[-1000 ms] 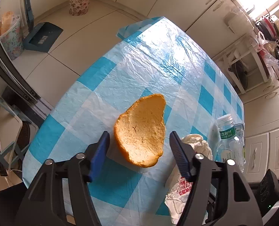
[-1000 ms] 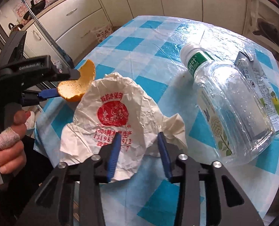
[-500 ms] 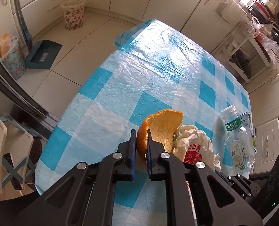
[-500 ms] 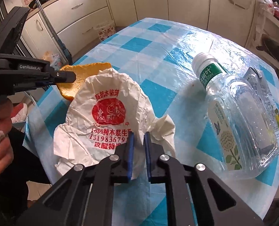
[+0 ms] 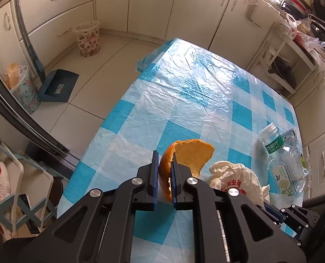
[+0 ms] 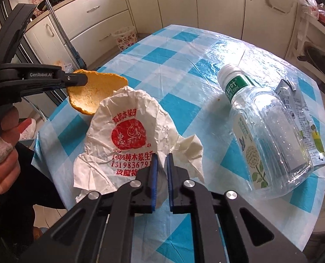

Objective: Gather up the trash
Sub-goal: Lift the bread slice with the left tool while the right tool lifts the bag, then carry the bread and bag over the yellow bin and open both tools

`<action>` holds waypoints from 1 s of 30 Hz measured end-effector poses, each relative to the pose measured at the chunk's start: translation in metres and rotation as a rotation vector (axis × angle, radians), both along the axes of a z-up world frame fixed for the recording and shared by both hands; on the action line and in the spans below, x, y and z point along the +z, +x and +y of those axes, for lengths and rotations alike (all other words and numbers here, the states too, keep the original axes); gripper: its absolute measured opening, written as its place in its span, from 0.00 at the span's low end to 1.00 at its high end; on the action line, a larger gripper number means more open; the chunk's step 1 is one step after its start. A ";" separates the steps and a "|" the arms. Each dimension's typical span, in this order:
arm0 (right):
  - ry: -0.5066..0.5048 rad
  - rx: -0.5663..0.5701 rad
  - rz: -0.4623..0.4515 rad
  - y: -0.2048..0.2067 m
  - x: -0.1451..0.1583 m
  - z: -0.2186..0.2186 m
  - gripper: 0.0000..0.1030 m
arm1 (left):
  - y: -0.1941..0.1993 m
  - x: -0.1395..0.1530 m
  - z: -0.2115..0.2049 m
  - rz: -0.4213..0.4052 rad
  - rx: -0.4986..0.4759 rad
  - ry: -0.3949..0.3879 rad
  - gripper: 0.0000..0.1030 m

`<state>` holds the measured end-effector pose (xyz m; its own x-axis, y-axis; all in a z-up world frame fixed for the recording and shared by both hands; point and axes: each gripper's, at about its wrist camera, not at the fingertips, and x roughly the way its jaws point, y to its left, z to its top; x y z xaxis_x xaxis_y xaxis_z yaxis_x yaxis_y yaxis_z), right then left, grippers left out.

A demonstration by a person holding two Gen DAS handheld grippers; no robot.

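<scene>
My left gripper (image 5: 163,171) is shut on an orange peel (image 5: 191,155) and holds it above the blue-checked table (image 5: 184,100). The peel also shows in the right wrist view (image 6: 94,94), pinched by the left gripper (image 6: 83,81). My right gripper (image 6: 161,164) is shut on a crumpled white paper wrapper with red print (image 6: 127,131), lifted off the table; the wrapper also shows in the left wrist view (image 5: 239,182). A clear plastic bottle with a green label (image 6: 265,135) lies on its side at the right, next to a small carton (image 6: 300,114).
A floral waste bin (image 5: 87,38) stands on the floor at the far left by the cabinets. A blue dustpan (image 5: 58,85) and a bagged bin (image 5: 23,87) stand nearer. Cabinets ring the room. A shelf rack (image 5: 287,65) stands beyond the table's right side.
Both grippers closed, the left on the orange peel and the right on the wrapper, then both lifted their items up off the table.
</scene>
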<state>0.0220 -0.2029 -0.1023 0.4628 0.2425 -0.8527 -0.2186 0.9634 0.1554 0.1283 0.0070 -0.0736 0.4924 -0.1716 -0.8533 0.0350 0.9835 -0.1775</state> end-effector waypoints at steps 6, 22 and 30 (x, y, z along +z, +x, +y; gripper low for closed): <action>0.009 -0.009 -0.014 -0.006 0.007 -0.005 0.09 | -0.003 0.005 -0.003 -0.026 -0.007 0.009 0.09; 0.133 -0.202 -0.207 -0.048 0.083 -0.101 0.09 | -0.033 0.057 -0.027 -0.184 -0.159 -0.217 0.08; 0.112 -0.444 -0.291 -0.096 0.111 -0.205 0.08 | -0.067 0.081 -0.106 -0.165 -0.342 -0.287 0.08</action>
